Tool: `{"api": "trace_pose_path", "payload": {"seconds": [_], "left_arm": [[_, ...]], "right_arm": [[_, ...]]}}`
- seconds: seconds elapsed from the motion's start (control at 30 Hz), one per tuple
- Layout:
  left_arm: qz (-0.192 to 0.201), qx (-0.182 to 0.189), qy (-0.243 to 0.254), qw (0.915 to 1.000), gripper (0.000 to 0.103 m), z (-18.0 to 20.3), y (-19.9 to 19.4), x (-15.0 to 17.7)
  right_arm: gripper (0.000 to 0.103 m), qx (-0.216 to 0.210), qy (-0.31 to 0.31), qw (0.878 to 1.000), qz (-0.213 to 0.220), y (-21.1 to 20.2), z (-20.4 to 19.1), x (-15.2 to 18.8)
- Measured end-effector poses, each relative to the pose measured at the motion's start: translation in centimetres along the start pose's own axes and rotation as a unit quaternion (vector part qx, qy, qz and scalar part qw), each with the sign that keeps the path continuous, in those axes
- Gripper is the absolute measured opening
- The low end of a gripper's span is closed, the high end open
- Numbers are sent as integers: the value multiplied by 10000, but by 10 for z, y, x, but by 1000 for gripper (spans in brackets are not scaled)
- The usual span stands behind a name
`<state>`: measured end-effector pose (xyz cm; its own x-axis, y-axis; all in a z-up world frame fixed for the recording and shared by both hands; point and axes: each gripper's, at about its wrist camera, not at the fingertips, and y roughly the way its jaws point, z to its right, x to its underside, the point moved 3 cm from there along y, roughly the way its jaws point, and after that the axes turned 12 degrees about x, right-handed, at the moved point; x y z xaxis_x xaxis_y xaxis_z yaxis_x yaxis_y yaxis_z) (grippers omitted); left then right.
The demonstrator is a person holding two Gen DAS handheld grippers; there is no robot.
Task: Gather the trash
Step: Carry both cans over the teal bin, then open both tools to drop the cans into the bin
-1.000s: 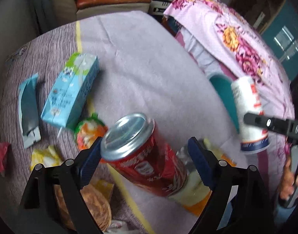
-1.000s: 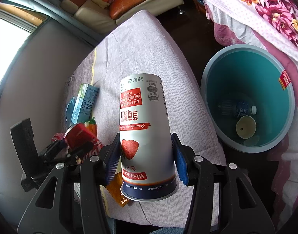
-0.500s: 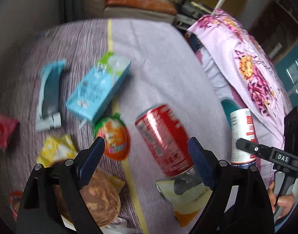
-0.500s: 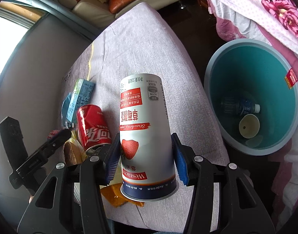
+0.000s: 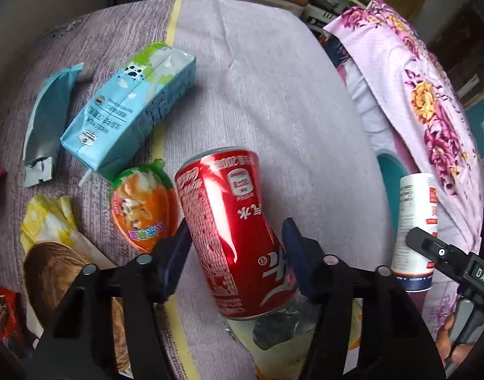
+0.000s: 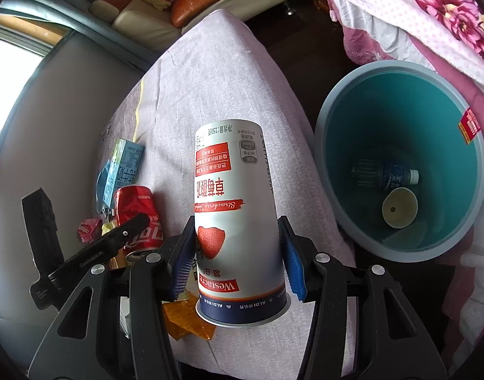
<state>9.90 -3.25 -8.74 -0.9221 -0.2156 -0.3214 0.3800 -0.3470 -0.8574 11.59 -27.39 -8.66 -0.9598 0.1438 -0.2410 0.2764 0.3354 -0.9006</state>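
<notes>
Lilac bedspread (image 6: 229, 88), littered at its near edge: left gripper (image 5: 235, 253), jaws just narrowed, clamps a red can (image 5: 232, 231); right gripper (image 6: 238, 253) grips a strawberry cup (image 6: 235, 215) (upside down). Beyond, bare cloth; teal bin (image 6: 337, 145) alongside.

A home, likely a lived-in bedroom or sitting room: a cushioned sofa (image 6: 153, 9) by a bright window (image 6: 7, 60), floral bedding (image 5: 432, 101), a cloth-covered table (image 6: 216, 88) and a teal plastic bin (image 6: 463, 215) on the dark floor.
</notes>
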Motion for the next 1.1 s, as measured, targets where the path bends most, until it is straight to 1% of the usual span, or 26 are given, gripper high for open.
{"api": "trace_pose_path", "payload": {"seconds": [0.07,0.13,0.23,0.37,0.5,0.67,0.77,0.93,1.1], "left_arm": [[49,-140,209,9997,55,5,-2,0],[58,-160,390,9991,55,13,-4,-2],[198,-205,640,9975,54,26,-11,-8],[315,-115,1025,9942,54,55,-19,-17],[279,88,1383,9900,54,91,-17,-24],[70,343,1927,9806,54,146,2,-19],[-247,498,2153,9750,54,176,26,-10],[-672,671,2411,9658,54,211,58,7],[-946,738,2581,9586,54,232,80,15]], "right_arm": [[48,-13,1,10000,10,0,1,-1],[48,-33,12,10000,42,-2,2,-2],[48,-55,43,9999,114,-5,5,-4],[48,-60,162,9994,285,-16,14,-9],[48,28,365,9980,521,-32,32,-15],[48,228,730,9935,837,-58,69,-21],[48,375,969,9898,975,-72,95,-22],[48,554,1268,9845,1074,-83,131,-20],[48,696,1445,9812,1072,-85,155,-20]]}}
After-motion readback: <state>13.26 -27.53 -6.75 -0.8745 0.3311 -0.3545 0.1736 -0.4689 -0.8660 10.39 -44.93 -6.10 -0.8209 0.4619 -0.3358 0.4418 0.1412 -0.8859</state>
